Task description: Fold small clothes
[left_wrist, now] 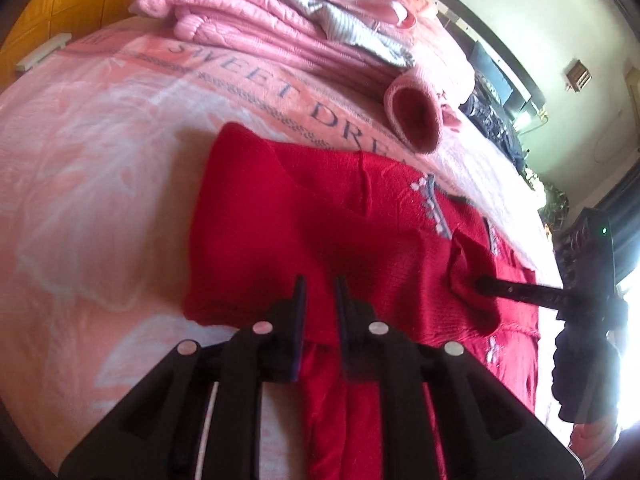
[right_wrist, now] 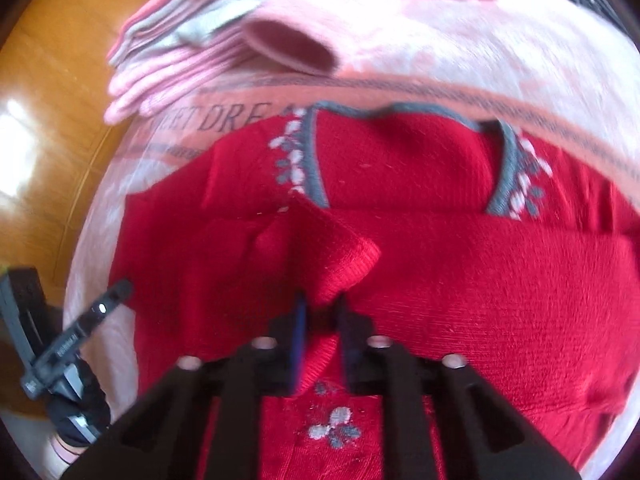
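Observation:
A red knit sweater [left_wrist: 320, 208] with a grey neckline trim [right_wrist: 312, 152] lies flat on a pink blanket [left_wrist: 100, 160]. My left gripper [left_wrist: 320, 292] sits low over the sweater's near edge, shut on red fabric that runs back between its fingers. In the right wrist view the left gripper [right_wrist: 120, 286] shows at the sweater's left edge. My right gripper [right_wrist: 322, 308] is shut on the ribbed sleeve cuff [right_wrist: 344, 256], which is lifted and folded over the sweater's body [right_wrist: 480, 280]. In the left wrist view the right gripper [left_wrist: 480, 284] reaches in from the right, its tips buried in the raised sleeve.
A stack of folded pink and grey clothes [left_wrist: 248, 12] lies at the far end of the blanket, with a pink open cuff [left_wrist: 416, 116] just beyond the sweater. A wooden floor [right_wrist: 48, 120] lies past the bed's left edge. Dark clutter [left_wrist: 492, 120] lines the far right.

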Tool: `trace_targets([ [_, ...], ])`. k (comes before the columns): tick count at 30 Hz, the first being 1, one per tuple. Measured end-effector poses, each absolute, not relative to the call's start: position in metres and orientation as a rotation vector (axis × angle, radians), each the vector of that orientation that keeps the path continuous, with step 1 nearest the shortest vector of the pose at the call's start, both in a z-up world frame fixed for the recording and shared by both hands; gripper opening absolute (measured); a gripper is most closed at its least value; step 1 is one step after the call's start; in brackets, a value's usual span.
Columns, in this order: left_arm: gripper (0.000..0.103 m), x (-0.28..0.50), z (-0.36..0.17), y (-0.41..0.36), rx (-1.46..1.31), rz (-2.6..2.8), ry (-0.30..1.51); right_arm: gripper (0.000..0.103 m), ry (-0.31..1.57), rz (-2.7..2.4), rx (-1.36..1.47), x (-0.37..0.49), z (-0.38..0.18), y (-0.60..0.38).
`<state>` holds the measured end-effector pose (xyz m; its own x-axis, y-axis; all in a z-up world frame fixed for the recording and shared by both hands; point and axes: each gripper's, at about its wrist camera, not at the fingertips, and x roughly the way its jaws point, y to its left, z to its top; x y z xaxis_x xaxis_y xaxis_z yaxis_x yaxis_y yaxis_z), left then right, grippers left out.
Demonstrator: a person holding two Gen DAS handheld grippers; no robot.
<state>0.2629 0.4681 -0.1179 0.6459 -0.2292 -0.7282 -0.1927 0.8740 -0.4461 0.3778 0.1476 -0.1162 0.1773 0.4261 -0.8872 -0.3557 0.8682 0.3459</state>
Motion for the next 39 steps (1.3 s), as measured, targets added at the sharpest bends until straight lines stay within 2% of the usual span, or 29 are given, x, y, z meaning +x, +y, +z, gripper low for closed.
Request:
trace_targets([
  [9,0.012,0.285,-0.100,0.434,-0.477,-0.069,0.843,0.008,1.118,0.561,0.206,0.372,-0.063,0.071],
  [12,0.017,0.297,-0.106,0.415,-0.445,-0.080,0.859,0.008,1.122,0.503,0.186,0.374,-0.074,0.046],
  [16,0.017,0.313,-0.127,0.394,-0.358,-0.032,0.916,0.010,1.226,0.445,0.175,0.384,-0.118,0.031],
  [20,0.018,0.319,-0.127,0.397,-0.375,-0.036,0.927,0.022,1.222,0.441,0.200,0.380,-0.123,0.020],
  [24,0.018,0.314,-0.115,0.399,-0.398,-0.049,0.928,0.025,1.158,0.420,0.168,0.371,-0.098,0.009],
  [28,0.019,0.311,-0.101,0.384,-0.371,-0.087,0.901,0.030,1.134,0.487,0.082,0.364,-0.082,0.037],
  [30,0.019,0.315,-0.105,0.372,-0.355,-0.107,0.926,0.041,1.140,0.522,0.002,0.360,-0.083,0.061],
  [32,0.019,0.318,-0.111,0.365,-0.344,-0.111,0.947,0.043,1.161,0.517,-0.094,0.359,-0.091,0.087],
  [35,0.019,0.323,-0.124,0.363,-0.346,-0.100,0.984,0.040,1.204,0.460,-0.188,0.364,-0.112,0.106],
  [39,0.019,0.325,-0.134,0.367,-0.380,-0.105,0.988,0.010,1.210,0.417,-0.122,0.370,-0.119,0.084],
])
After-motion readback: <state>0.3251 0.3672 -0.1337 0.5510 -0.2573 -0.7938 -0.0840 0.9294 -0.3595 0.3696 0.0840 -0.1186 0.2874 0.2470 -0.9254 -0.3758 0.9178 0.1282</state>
